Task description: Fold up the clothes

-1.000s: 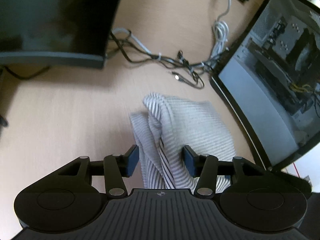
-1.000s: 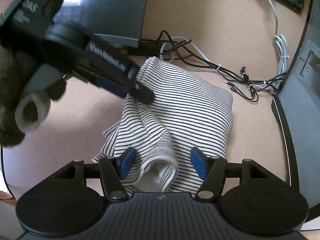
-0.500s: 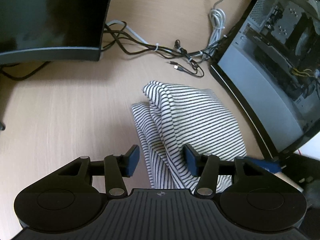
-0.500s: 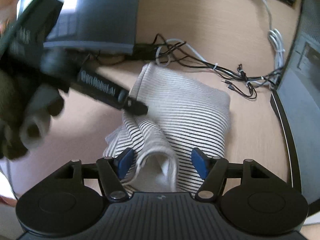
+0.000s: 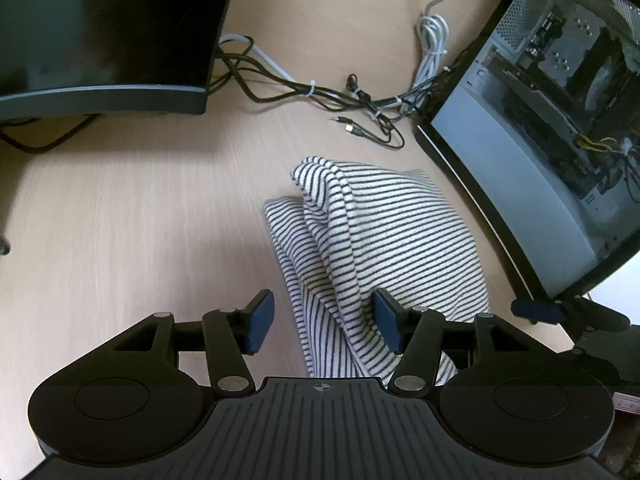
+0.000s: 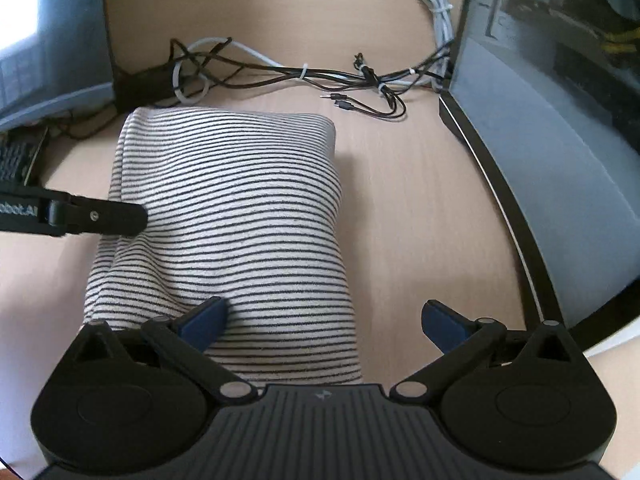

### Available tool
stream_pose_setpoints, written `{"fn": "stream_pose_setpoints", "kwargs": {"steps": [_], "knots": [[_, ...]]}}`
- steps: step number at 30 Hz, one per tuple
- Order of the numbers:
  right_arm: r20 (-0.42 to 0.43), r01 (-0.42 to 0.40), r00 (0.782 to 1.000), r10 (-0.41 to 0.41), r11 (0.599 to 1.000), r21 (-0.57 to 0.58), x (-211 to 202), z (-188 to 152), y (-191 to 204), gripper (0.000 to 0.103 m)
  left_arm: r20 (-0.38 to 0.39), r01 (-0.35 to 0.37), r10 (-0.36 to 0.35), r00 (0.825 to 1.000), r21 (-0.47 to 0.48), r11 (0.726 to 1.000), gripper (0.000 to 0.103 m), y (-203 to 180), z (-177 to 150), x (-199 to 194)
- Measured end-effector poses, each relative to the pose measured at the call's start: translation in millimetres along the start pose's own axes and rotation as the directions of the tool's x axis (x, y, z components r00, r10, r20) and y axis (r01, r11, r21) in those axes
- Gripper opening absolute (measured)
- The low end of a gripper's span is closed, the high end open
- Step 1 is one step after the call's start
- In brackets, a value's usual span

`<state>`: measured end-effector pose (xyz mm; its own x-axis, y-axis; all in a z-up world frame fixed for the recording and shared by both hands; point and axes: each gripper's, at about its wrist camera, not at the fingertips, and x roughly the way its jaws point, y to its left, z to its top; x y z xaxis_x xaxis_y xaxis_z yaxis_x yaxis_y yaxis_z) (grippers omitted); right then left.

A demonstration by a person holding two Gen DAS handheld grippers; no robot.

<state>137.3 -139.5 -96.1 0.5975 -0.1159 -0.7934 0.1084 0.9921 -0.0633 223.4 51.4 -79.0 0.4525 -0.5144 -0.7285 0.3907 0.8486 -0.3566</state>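
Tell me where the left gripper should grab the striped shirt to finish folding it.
Probably the raised ridge of the striped shirt along its left side, approached from the near end. It stands up as a loose fold, already between the open fingers of the left gripper, while the rest lies flat on the desk.

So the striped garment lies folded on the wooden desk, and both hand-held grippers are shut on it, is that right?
Not quite. The striped garment does lie folded on the wooden desk, but neither hand-held gripper is shut. The right wrist view shows the right hand-held gripper wide open, and the left wrist view shows the left hand-held gripper open too, its pads apart around a fold.
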Motion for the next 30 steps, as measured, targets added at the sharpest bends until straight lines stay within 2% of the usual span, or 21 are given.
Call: {"fn": "stream_pose_setpoints", "kwargs": {"steps": [3,6,11,13,17,22,23,24,25,27,30], "knots": [[-0.007,0.014,1.000,-0.014,1.000,-0.017,0,1,1,0.103,0.011,-0.004,0.004,1.000,0.013,1.000,0.058,-2,-1,-9],[0.011,0.034,0.999,-0.034,0.999,-0.029,-1,-2,4,0.103,-0.009,0.002,-0.002,1.000,0.011,1.000,0.059,-1,-5,-9],[0.019,0.038,0.999,-0.037,0.999,-0.034,3,-1,8,0.103,-0.036,0.019,-0.019,0.999,-0.005,1.000,0.066,4,-11,0],[0.006,-0.004,1.000,0.004,1.000,-0.001,1,2,-2,0.103,-0.029,0.018,-0.019,0.999,-0.015,1.000,0.071,6,-13,-1],[-0.015,-0.086,0.996,0.088,0.994,0.067,-2,9,-23,0.103,0.000,-0.008,0.008,1.000,-0.041,0.999,0.069,9,-15,-12],[0.100,-0.134,0.987,0.129,0.990,0.039,-26,18,-50,0.103,0.054,-0.068,0.074,0.996,-0.095,0.993,0.066,0,-20,-31],[0.116,-0.148,0.983,0.144,0.988,0.032,-28,20,-55,0.100,0.064,-0.077,0.084,0.994,-0.113,0.991,0.066,-3,-20,-32],[0.129,-0.162,0.979,0.158,0.986,0.025,-29,22,-59,0.090,0.074,-0.084,0.094,0.993,-0.131,0.988,0.066,-7,-21,-33],[0.134,-0.175,0.976,0.171,0.985,0.017,-27,23,-60,0.084,0.076,-0.084,0.096,0.992,-0.148,0.985,0.068,-11,-21,-34],[0.145,-0.199,0.970,0.196,0.980,0.001,-24,25,-62,0.068,0.083,-0.105,0.117,0.990,-0.140,0.985,0.068,-24,-20,-31],[0.160,-0.234,0.959,0.235,0.972,-0.024,-19,29,-65,0.058,0.096,-0.152,0.167,0.981,-0.146,0.977,0.068,-42,-17,-28]]}}
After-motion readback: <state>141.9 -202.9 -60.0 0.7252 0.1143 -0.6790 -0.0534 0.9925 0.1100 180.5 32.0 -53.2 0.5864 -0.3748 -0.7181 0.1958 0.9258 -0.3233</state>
